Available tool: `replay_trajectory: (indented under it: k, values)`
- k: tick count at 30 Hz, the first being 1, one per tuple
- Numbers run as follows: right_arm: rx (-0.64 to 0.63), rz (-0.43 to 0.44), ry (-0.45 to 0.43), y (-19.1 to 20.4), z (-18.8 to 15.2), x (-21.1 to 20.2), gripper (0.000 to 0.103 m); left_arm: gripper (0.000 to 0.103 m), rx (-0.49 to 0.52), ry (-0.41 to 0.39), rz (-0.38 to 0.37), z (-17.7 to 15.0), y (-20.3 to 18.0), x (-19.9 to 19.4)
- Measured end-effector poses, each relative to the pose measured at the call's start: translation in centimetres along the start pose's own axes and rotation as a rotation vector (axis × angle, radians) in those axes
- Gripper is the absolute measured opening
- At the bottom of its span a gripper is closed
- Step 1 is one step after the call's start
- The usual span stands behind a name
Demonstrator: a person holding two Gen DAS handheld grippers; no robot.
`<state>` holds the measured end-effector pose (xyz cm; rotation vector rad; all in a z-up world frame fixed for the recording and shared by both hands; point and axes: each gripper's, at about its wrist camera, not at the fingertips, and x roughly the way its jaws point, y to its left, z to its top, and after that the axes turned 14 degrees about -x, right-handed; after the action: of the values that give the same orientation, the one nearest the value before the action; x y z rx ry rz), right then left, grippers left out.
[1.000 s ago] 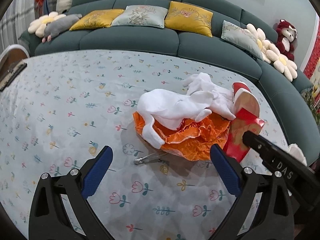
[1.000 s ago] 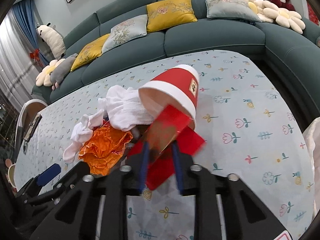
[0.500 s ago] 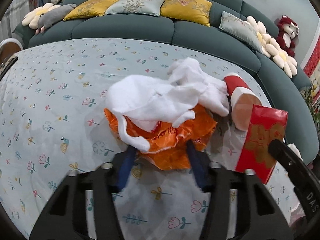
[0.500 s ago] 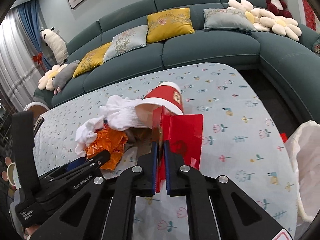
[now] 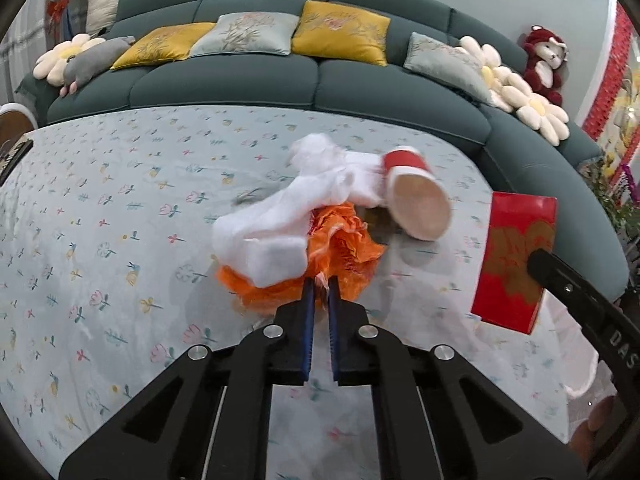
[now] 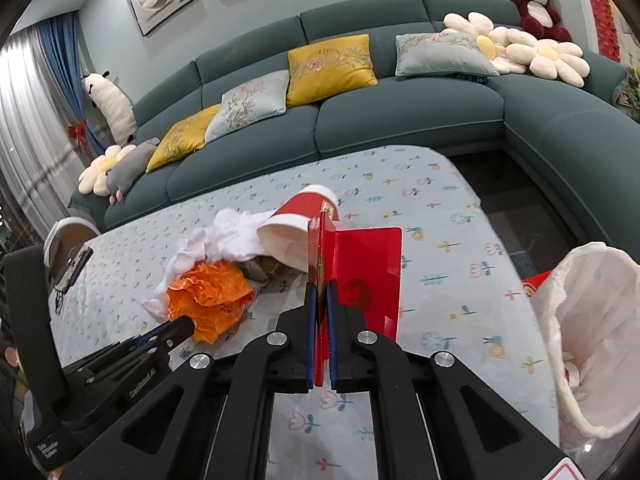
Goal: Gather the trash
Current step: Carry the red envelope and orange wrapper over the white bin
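The left tool (image 5: pixel 319 294) reaches forward low over the tabletop (image 5: pixel 120 208), its blue-padded fingers (image 5: pixel 308 312) clenched on the near edge of an orange crumpled wrapper (image 5: pixel 340 248). White tissue (image 5: pixel 280 220) is draped across the top of that wrapper, and a red paper cup (image 5: pixel 416 196) lies on its side just beyond, mouth turned toward the camera, touching the tissue. All three sit together toward the tabletop's right edge.

The right tool (image 6: pixel 319 300) is held level and higher, close to the tabletop's right edge, its fingers (image 6: pixel 310 312) pinched on a red envelope (image 6: pixel 368 276) that stands upright with its flap spread open to the right. Beside it, past the right edge, a white trash bag (image 6: pixel 592 280) gapes open.

Beyond the tabletop's far edge runs a dark green sofa (image 6: pixel 400 116) with yellow and grey cushions (image 6: pixel 332 68), flower pillows (image 6: pixel 556 58) and a red teddy bear (image 6: pixel 528 0).
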<state>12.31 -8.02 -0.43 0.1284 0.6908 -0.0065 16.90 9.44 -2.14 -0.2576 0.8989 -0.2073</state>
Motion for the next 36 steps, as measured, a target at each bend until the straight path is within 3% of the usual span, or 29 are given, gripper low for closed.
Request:
replay_trajectory:
  k: [14,36]
  values:
    - [0.057,-0.054,-0.064,-4.8,-0.9,-4.7,0.005,0.005,0.102,-0.007,-0.124,-2.8,-7.3,-3.8]
    - [0.253,-0.242,-0.105,-18.3,-6.3,-11.2,0.005,0.005,0.317,0.066,-0.294,-8.5,-20.8,-4.2]
